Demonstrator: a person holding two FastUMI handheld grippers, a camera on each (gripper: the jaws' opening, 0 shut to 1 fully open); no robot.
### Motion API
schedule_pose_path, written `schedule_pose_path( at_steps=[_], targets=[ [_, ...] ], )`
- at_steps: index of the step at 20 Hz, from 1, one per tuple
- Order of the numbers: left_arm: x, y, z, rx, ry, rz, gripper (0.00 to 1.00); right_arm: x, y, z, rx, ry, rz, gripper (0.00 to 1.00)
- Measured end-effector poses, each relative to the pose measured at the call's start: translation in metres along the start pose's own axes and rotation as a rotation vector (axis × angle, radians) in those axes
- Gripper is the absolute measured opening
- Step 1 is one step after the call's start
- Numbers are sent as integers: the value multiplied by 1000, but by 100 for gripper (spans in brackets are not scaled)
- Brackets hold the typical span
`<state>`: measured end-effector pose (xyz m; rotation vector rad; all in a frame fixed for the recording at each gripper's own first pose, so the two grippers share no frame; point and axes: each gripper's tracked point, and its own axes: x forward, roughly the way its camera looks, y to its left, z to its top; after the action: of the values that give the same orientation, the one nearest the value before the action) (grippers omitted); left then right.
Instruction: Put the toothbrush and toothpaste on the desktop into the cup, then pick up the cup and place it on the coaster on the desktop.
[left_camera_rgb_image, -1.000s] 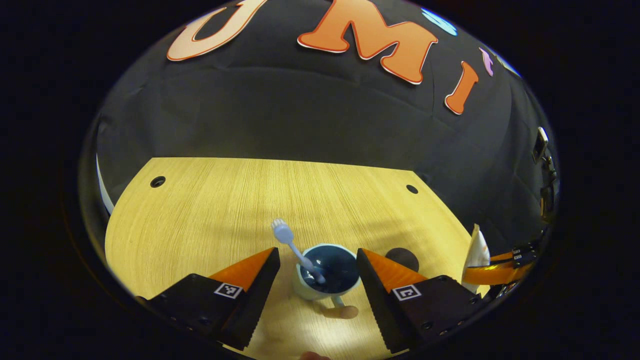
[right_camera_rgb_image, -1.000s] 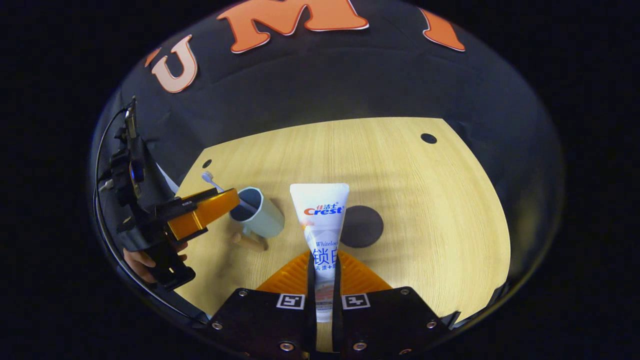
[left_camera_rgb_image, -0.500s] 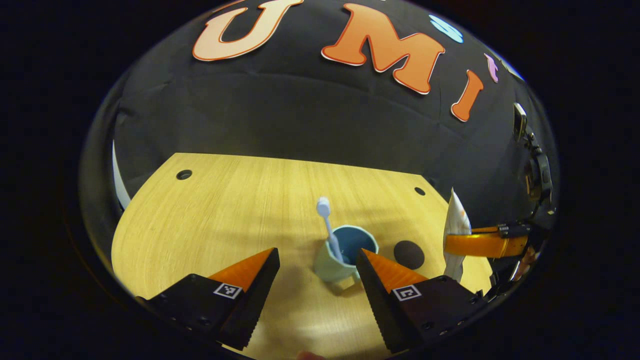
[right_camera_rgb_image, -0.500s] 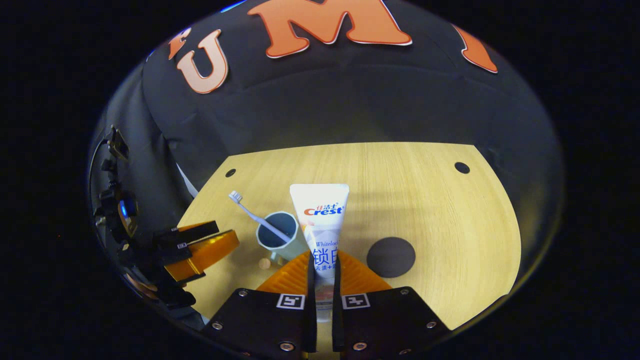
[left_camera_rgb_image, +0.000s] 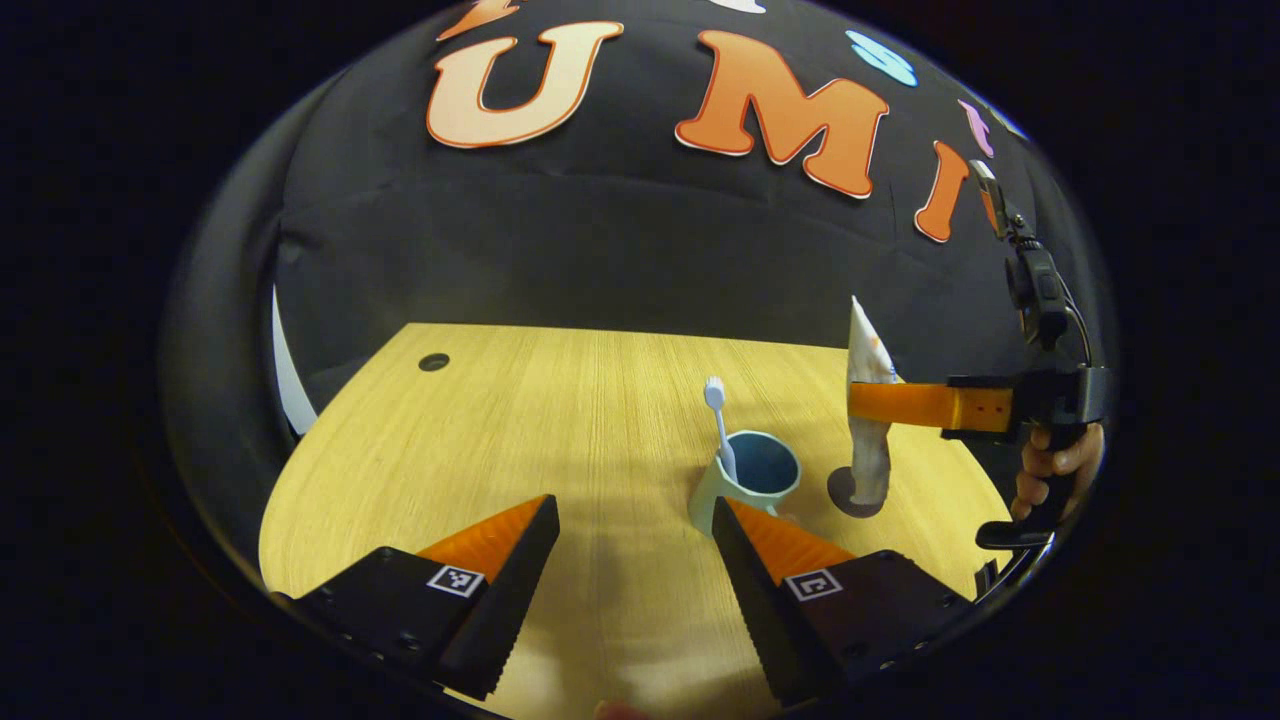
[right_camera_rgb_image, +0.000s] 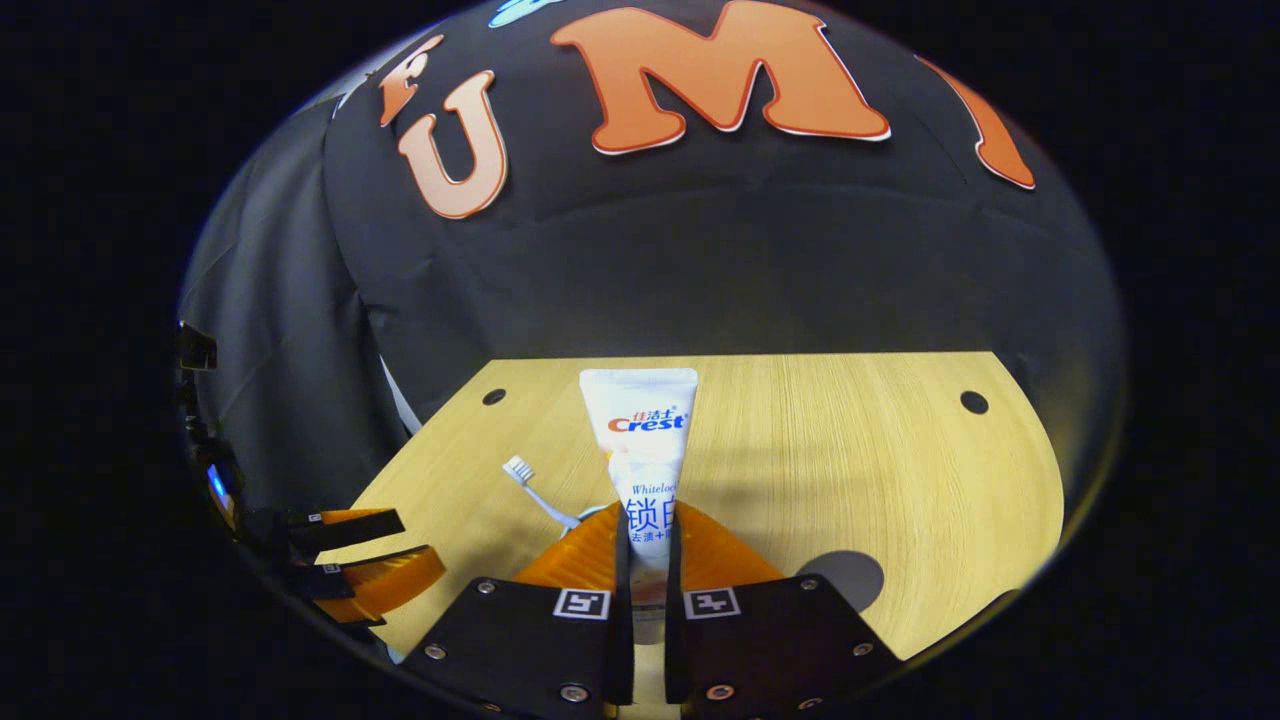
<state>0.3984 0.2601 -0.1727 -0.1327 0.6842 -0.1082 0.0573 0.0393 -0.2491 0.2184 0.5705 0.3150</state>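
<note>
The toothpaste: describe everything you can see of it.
The toothpaste is a white plastic-looking tube with printed lettering, its flat crimped end pointing away from the camera. The right gripper pinches its lower half between both fingers. In the left gripper view it hangs upright in the air, right of the cup, over the dark coaster.

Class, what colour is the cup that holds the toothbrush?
Pale green outside, darker blue inside; the cup shows best in the left gripper view.
</note>
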Motion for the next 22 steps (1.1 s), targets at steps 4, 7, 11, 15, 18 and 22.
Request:
schedule_pose_path(
  at_steps=[4, 7, 11, 15, 18, 22],
  targets=[
    [-12, 1, 13, 27, -46, 23, 93, 18, 10, 4, -31, -50, 26, 13],
    [-15, 3, 16, 25, -63, 30, 93, 32, 18, 5, -48, -81, 43, 12],
    [-14, 3, 15, 52, -61, 47, 93, 49, 31, -1, -44, -92, 68, 12],
    [-13, 1, 15, 74, -64, 50, 93, 64, 32, -7, -42, -102, 62, 13],
    [-13, 0, 12, 75, -51, 36, 93, 71, 30, -16, -41, -89, 49, 12],
    [-9, 2, 2, 81, -34, 23, 97, 79, 26, -35, -65, -44, 24, 13]
  ],
)
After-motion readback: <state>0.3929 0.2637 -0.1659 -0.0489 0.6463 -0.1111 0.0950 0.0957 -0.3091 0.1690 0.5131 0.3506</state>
